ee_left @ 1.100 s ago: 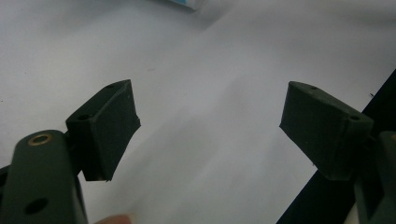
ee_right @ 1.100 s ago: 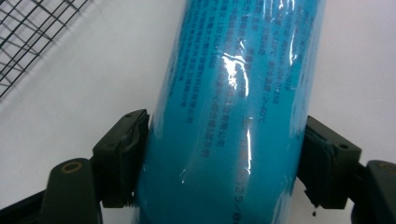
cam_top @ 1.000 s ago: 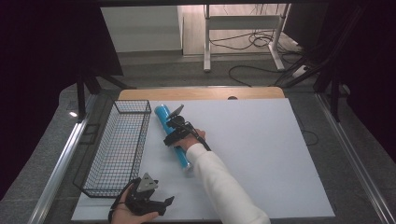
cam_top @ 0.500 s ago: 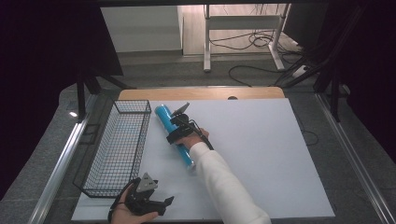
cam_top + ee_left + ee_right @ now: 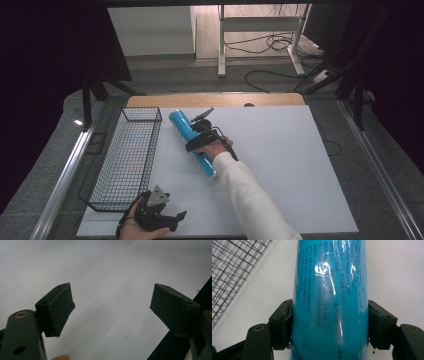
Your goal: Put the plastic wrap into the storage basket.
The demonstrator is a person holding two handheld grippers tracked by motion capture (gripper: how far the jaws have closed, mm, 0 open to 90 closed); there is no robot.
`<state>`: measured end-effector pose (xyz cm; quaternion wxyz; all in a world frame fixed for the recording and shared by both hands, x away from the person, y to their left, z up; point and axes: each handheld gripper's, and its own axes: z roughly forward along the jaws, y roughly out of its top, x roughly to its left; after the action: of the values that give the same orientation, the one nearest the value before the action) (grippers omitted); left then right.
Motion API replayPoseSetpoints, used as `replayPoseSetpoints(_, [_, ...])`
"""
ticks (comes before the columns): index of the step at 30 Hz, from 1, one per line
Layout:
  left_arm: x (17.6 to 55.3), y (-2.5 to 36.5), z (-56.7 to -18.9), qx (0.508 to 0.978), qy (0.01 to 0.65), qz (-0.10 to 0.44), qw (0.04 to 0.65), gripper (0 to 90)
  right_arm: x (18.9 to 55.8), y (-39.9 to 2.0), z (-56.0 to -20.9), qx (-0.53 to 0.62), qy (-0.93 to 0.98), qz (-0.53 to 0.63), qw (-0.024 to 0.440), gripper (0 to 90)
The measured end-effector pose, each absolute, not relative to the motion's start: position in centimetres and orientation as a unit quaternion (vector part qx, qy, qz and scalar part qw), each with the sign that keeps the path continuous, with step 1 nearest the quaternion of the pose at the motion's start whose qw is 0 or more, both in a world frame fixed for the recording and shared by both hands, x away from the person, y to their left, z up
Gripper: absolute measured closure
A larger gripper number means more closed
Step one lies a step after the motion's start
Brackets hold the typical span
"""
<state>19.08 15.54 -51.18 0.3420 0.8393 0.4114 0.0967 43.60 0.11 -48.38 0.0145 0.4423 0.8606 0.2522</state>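
Right gripper (image 5: 196,140) clamped on blue tube (image 5: 192,145), mid-mat beside basket (image 5: 127,159); left gripper (image 5: 172,220) apart, empty.
You risk it slipping: glossy round wrap, long tube could swing and clip the basket rim.

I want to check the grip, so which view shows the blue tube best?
The right gripper view: the blue tube stands close up, both pads pressed on its sides, its print sharp. The high view shows the whole tube lying on the white table beside the wire basket, but small.
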Motion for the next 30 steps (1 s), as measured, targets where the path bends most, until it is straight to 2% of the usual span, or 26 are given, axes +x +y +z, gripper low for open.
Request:
replayPoseSetpoints(12, [19.1, 15.2, -51.2, 0.84, 0.411, 0.096, 0.341, 18.6, 40.8, -5.5, -44.9, 0.433, 0.841, 0.325, -0.013, 32.4])
replayPoseSetpoints(30, [19.4, 14.6, -51.4, 0.837, 0.415, 0.084, 0.347, 18.5, 35.7, -13.6, -44.3, 0.431, 0.819, 0.378, -0.011, 32.4])
